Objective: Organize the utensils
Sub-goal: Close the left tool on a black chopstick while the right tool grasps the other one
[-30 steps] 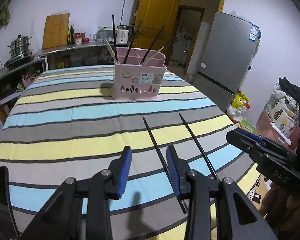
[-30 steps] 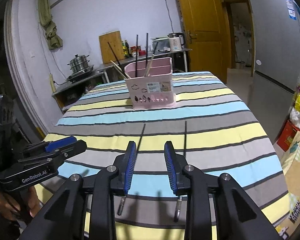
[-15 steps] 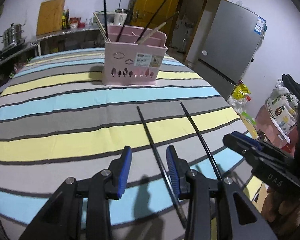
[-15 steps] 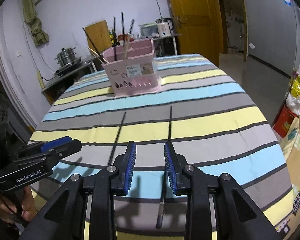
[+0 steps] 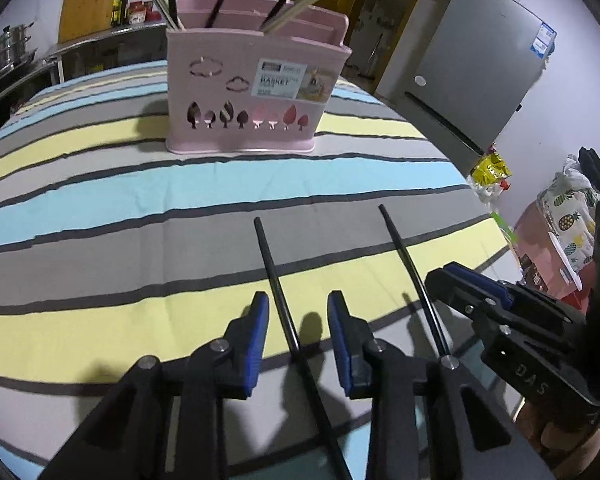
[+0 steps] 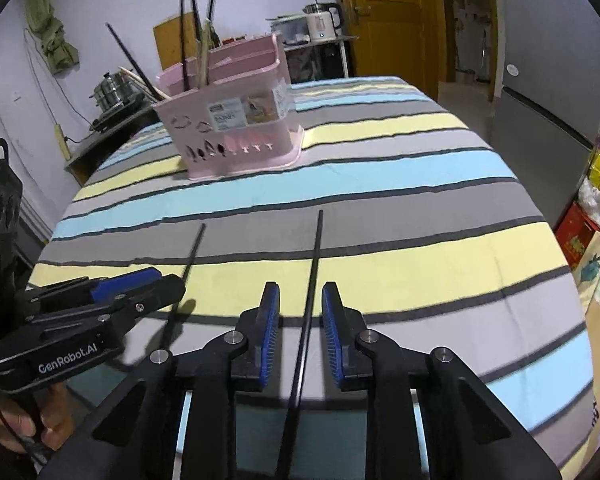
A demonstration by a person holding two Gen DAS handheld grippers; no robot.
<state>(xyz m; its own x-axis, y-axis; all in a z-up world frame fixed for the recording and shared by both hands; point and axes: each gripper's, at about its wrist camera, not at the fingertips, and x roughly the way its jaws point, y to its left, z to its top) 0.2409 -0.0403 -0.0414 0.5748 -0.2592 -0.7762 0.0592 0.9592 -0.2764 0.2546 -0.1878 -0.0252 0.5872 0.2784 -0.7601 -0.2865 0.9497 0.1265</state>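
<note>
Black chopsticks: two lie loose on the striped tablecloth [image 5: 100, 208], side by side but apart, tips toward the pink utensil basket [image 5: 256, 88]; that basket stands well ahead of both, with other chopsticks upright in it.
Step in hand: you appear to be lining up a double pick, one stick per tool.
Left gripper [image 5: 298, 336]: its jaws stand open, straddling the left chopstick [image 5: 274, 272] with clear air on each side; nothing is held.
Right gripper [image 6: 300, 330]: likewise open, with the right chopstick [image 6: 314, 276] running between the blue pads [image 6: 270, 332], which do not touch it.
How to do it well: lower until the pads flank the shaft, keep it centred, then close squarely so the thin stick neither rolls nor tips.
Risk: a grip near the end probably lets the long tip droop, so take it nearer the middle.
</note>
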